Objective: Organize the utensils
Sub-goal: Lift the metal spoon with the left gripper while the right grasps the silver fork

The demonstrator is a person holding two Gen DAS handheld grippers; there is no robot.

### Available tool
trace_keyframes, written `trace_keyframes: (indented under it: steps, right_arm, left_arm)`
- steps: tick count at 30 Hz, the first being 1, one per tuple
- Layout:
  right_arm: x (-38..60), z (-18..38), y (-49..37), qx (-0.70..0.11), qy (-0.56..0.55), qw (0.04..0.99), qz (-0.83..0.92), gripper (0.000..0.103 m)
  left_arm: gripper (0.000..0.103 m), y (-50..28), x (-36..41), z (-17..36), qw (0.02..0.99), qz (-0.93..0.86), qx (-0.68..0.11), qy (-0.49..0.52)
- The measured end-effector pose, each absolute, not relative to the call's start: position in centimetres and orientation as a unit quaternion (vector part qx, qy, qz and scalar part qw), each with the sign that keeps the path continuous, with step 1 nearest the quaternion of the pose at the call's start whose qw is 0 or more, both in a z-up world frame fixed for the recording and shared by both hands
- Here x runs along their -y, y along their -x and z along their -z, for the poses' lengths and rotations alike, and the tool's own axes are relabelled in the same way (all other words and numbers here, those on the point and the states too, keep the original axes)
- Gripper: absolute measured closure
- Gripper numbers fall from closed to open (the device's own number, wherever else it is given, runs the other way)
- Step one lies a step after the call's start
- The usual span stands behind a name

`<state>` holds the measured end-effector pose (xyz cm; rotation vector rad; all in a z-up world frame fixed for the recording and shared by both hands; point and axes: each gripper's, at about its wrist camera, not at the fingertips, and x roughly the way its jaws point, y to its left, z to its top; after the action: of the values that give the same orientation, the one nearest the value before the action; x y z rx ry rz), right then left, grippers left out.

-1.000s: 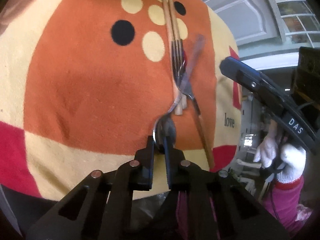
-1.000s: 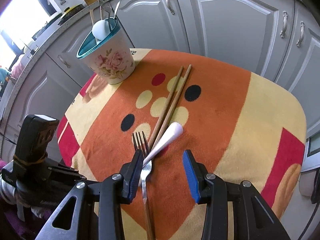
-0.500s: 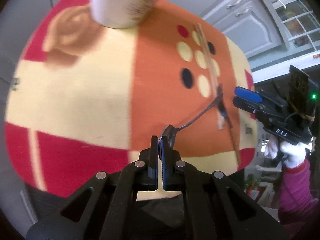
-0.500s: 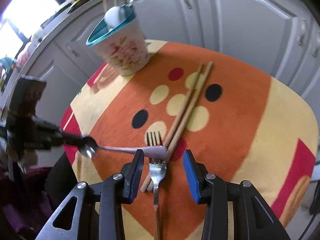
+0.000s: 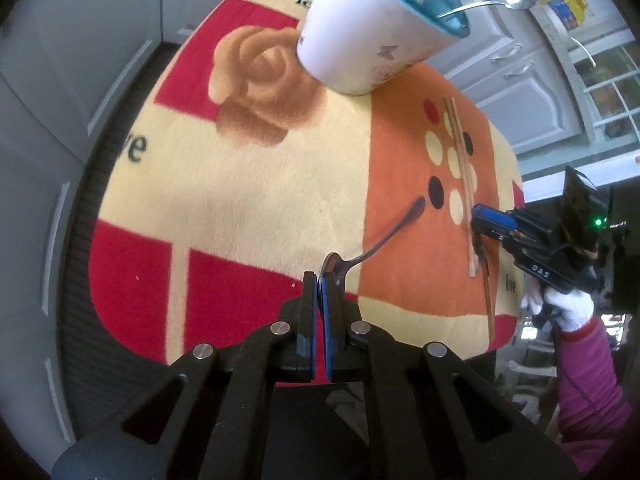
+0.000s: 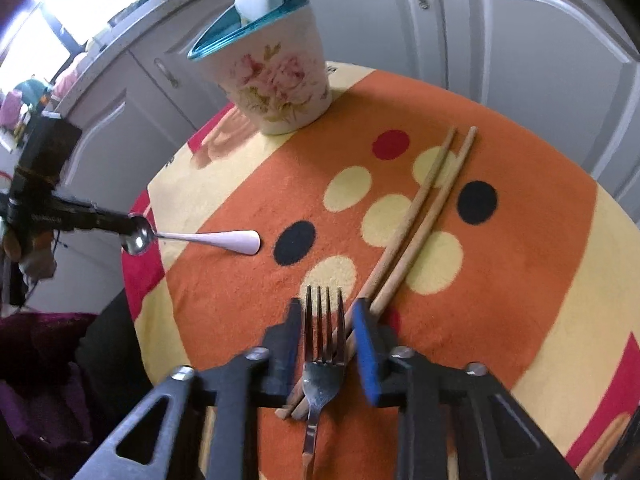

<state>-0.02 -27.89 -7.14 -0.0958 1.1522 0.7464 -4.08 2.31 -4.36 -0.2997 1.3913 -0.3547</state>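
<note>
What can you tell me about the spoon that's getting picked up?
The spoon is shiny metal, with a small round bowl and a thin handle that widens to a flat, rounded end. The left gripper is shut on its bowl, so the handle sticks out forward, roughly level, toward the middle of the table. It seems lifted just above the blanket, though the handle tip may rest on it. It is apart from the fork, chopsticks and cup.
</note>
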Motion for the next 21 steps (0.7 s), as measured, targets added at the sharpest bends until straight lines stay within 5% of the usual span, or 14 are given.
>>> trace_keyframes:
  steps: [21]
  right_arm:
    - [31.1,-1.1,0.2,-0.428,0.009,0.866,-0.257,0.085]
  left_arm:
    - [0.102,3.5,-1.8,-2.2,0.782,0.187,-0.581,0.131]
